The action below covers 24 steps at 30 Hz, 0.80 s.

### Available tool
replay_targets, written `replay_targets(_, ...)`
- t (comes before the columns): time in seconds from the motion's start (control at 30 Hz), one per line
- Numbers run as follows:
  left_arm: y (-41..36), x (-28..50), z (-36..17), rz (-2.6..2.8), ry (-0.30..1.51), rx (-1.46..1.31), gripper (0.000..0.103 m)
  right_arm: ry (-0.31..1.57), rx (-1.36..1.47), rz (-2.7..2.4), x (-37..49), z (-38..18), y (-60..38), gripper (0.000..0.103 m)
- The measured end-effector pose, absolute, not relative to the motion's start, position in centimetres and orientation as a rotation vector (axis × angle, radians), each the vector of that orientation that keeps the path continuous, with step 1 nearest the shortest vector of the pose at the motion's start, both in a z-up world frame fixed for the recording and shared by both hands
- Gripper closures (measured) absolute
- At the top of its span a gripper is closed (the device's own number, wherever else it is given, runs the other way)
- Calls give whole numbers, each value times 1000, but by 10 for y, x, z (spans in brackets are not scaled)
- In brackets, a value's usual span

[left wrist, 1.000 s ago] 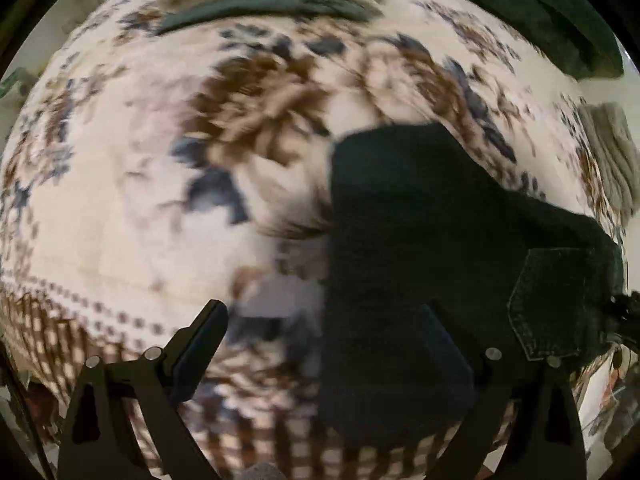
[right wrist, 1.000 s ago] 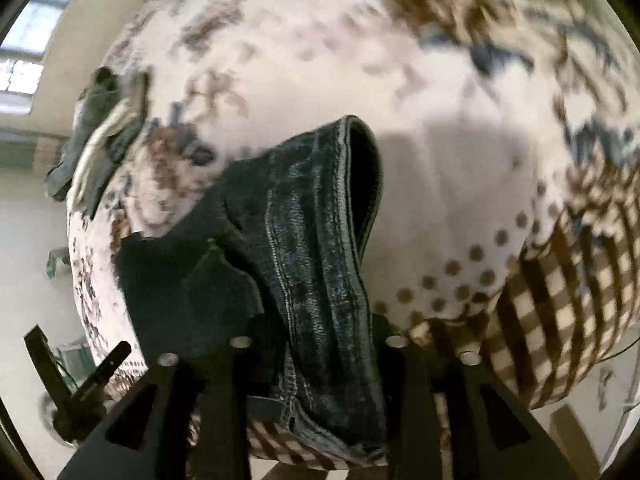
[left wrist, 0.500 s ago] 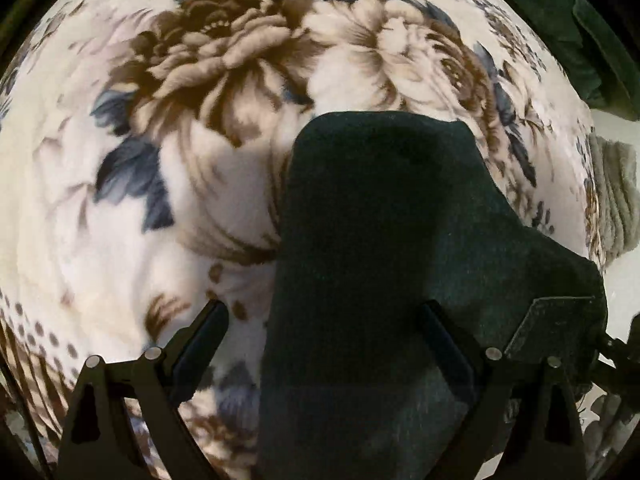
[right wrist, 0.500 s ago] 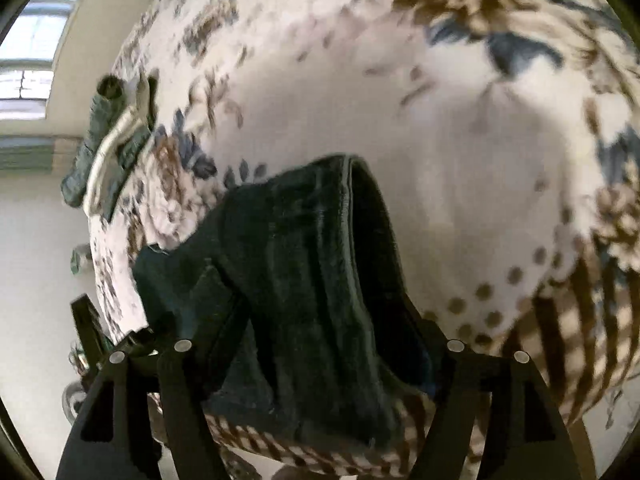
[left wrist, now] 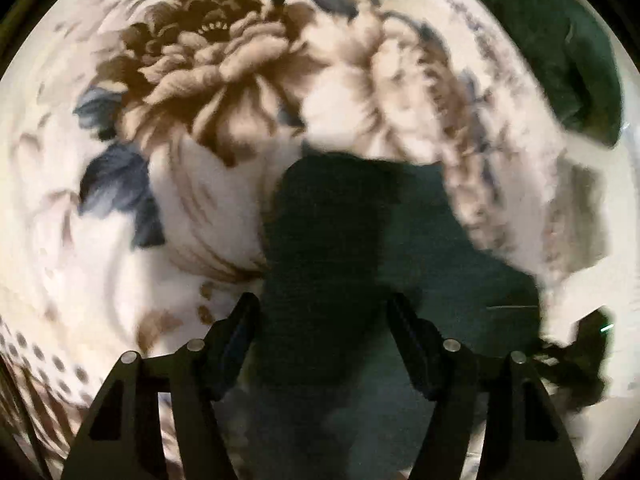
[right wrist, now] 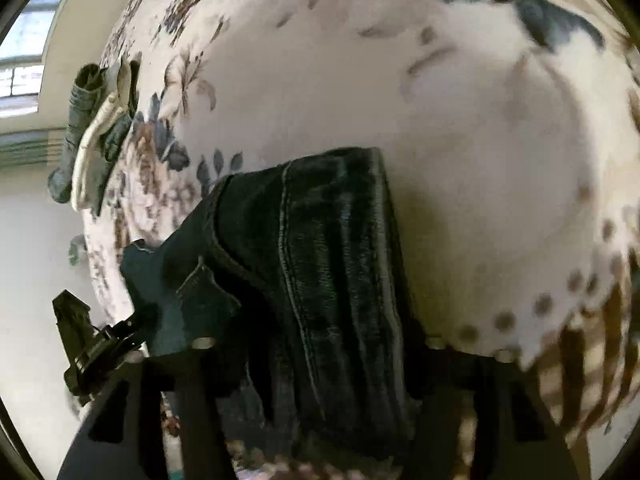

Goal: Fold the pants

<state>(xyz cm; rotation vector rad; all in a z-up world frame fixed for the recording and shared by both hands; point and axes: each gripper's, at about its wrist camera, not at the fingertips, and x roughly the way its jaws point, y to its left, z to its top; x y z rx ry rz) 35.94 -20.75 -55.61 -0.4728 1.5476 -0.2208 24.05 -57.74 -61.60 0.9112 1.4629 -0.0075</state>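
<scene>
Pants (right wrist: 332, 264) lie folded on the floral blanket (left wrist: 224, 184), between both grippers' parted, released jaws.

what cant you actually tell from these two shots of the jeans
- Left wrist view: motion blur smears the jeans; their fold lines are unreadable.
- Left wrist view: whether the left gripper pinches the cloth; its fingers stand apart, with contact unclear.
- Right wrist view: the right gripper has its fingertips hidden by denim and blurred.
- Both views: the jeans' near end is cut off by the bottom edge.
</scene>
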Motion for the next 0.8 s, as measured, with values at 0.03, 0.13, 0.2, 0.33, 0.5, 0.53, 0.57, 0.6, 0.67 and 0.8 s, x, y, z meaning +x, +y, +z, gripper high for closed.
replay_targets(0.03,-204,359,-553,-220,1548,-488,38,1453,934,-8,234,-610,-580,33)
replay_targets(0.13,-203,369,-560,-206,1562,-520,37,1418,1022,-6,211,-599,-582,24)
replay_targets(0.2,-204,381,-573,-186,1575,-558,37,1432,1045,-14,202,-602,-579,22)
replay_targets(0.33,-198,393,-592,-177,1565,-643,49,1424,1070,-69,196,-620,-573,28)
replay_targets(0.5,-188,398,-605,-191,1617,-687,51,1424,1092,-150,196,-642,-580,45)
replay_targets(0.53,-189,398,-598,-200,1624,-668,50,1416,1105,-139,195,-639,-580,42)
replay_targets(0.57,-190,397,-589,-211,1626,-653,50,1404,1126,-130,193,-636,-580,37)
replay_targets(0.6,-190,393,-579,-229,1619,-630,50,1375,1166,-115,185,-629,-581,31)
replay_targets(0.67,-189,379,-555,-271,1572,-585,38,1323,1228,-103,169,-617,-583,18)
replay_targets(0.8,-186,352,-547,-323,1561,-612,27,1260,1379,-80,128,-623,-568,16)
